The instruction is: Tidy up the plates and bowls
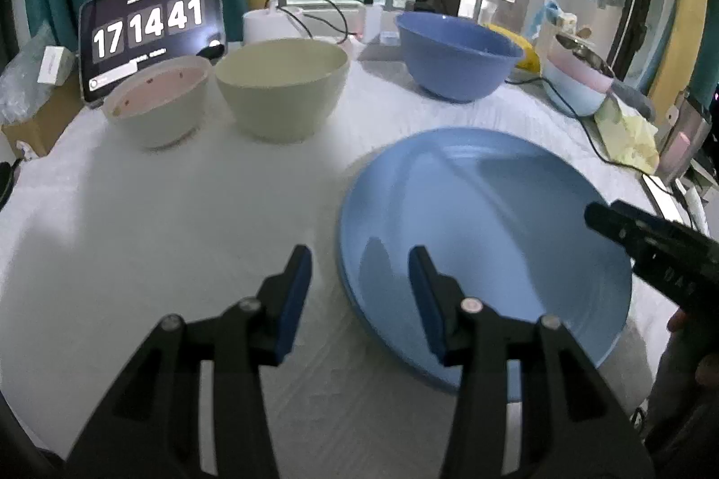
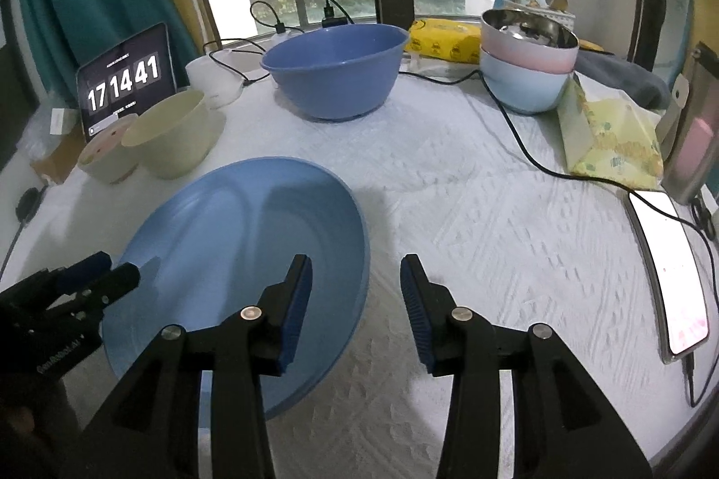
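Observation:
A large light-blue plate (image 1: 485, 245) (image 2: 233, 236) lies flat on the white tablecloth (image 1: 179, 209). My left gripper (image 1: 359, 259) is open and straddles the plate's left rim, one finger over the plate and one over the cloth, pads not touching. My right gripper (image 2: 356, 263) is open across the plate's right rim in the same way. Behind stand a white bowl with a pink inside (image 1: 157, 106), a cream bowl (image 1: 283, 92) and a dark-blue bowl (image 1: 458, 52) (image 2: 335, 70), each on its own.
A stack of pastel bowls topped by a steel one (image 2: 528, 74) stands at the back right. Beside it are a yellow tissue pack (image 2: 615, 146), a black cable (image 2: 530, 155) and a lit phone (image 2: 674, 268) at the right edge. A tablet clock (image 1: 148, 25) leans at the back left.

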A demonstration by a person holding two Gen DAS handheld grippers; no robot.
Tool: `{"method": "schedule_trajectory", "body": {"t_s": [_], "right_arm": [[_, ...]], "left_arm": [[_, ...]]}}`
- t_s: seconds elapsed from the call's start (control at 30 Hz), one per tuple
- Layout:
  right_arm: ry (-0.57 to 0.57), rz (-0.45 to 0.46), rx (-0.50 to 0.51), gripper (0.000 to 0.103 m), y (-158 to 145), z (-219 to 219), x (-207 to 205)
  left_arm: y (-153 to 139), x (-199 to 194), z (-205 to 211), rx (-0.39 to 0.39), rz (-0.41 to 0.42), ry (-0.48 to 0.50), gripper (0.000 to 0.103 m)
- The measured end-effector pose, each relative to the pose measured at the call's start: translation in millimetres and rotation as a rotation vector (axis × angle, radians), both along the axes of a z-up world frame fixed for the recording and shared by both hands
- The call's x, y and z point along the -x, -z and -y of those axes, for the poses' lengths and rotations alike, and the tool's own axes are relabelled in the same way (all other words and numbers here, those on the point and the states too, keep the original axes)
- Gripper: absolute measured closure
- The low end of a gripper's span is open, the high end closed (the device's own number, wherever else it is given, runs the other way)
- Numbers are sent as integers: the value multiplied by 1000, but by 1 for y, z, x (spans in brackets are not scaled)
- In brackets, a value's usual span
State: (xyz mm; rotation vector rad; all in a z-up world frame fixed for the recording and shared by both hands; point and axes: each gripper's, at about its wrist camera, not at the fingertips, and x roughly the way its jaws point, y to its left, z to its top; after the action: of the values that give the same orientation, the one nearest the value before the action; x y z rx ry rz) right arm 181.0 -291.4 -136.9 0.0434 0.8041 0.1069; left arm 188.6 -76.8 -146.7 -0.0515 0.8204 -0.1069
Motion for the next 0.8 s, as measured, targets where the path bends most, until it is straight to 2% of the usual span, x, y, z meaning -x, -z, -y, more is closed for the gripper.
{"method": "schedule_trajectory", "body": {"t_s": [0.53,0.67,0.8], "right_arm": [[4,-78,-119,59,19,15,-14],[2,-88,-171,59,21,18,-16],[-7,-99,-220,59,24,19,-16]], "left_arm": [[21,-19,0,49,-82,-27,56],[23,-22,-1,83,-82,-17,56],[27,-24,-9,153,-82,-12,56]]}}
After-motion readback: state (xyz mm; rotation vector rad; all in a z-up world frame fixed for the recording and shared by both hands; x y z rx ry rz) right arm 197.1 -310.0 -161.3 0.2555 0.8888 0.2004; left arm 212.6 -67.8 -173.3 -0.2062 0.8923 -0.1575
